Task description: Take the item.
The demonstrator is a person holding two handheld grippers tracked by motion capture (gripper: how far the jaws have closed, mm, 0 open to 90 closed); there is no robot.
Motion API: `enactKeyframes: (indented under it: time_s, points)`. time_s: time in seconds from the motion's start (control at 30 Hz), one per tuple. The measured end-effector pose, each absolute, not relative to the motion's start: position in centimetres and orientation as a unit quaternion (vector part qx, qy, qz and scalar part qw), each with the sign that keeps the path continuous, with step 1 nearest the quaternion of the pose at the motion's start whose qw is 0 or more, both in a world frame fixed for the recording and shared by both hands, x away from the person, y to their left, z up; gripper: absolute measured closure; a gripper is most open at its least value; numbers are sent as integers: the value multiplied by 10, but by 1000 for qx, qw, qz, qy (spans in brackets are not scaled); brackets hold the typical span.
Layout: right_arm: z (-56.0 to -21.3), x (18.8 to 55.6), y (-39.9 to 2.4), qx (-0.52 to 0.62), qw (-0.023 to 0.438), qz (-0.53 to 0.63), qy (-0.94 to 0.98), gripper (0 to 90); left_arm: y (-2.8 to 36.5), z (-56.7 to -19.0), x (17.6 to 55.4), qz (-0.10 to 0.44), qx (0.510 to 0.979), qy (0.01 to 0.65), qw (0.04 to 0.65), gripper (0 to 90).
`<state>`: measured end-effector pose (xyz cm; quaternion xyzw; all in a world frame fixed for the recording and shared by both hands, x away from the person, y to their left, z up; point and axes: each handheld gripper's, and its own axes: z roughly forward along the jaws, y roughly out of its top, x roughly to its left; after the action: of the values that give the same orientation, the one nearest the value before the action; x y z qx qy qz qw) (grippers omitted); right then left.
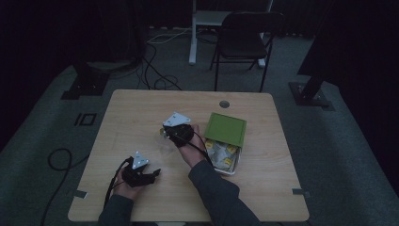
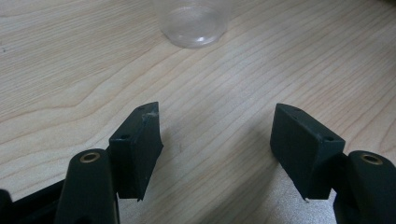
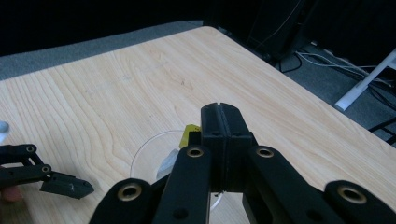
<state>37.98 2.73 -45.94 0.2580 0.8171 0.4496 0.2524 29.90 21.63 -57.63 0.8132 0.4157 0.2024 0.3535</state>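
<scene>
Directly below the right gripper point(image 3: 219, 109), whose jaws are pressed together, sits a clear plastic cup point(image 3: 161, 161); its rim curves out from under the jaw tips. A small yellow-tagged packet point(image 3: 190, 133) hangs at those tips, over the cup mouth. It looks like a tea bag, and I judge the jaws are pinched on its tag or string, though the contact itself is hidden behind the jaws. So the relation that matters is vertical: packet above, cup opening beneath, nearly in line.

Left gripper point(image 2: 217, 140): jaws wide apart, nothing between them, aimed level along the surface point(image 2: 70, 70) toward the cup base point(image 2: 194, 28), which lies straight ahead of them and well apart. In the high view this gripper point(image 1: 139, 173) rests nearer the person than the cup, the right one point(image 1: 178, 129) right above it. The right is clearly the closer.

Beyond the cup, on the right gripper's far side, an open box point(image 1: 226, 157) of similar packets, its green lid point(image 1: 227, 129) propped across it.

Judgement: lowering calls for keeping the packet centred over the rim; the cup is light and unbraced.
</scene>
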Motion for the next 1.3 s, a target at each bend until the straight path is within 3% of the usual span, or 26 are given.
enactKeyframes:
  time_s: [0.07, 0.17, 0.27, 1.3]
  points:
    - [-463, 383, 31, 255, 248, 445, 822, 896, 216, -576, 299, 203, 813, 416, 353, 346]
    - [-465, 381, 35, 239, 265, 435, 826, 760, 216, -576, 299, 202, 813, 416, 354, 346]
    - [-464, 376, 35, 236, 269, 437, 825, 713, 216, -576, 299, 202, 813, 415, 353, 346]
    - [-467, 357, -30, 290, 236, 447, 813, 726, 216, -576, 299, 202, 813, 416, 354, 346]
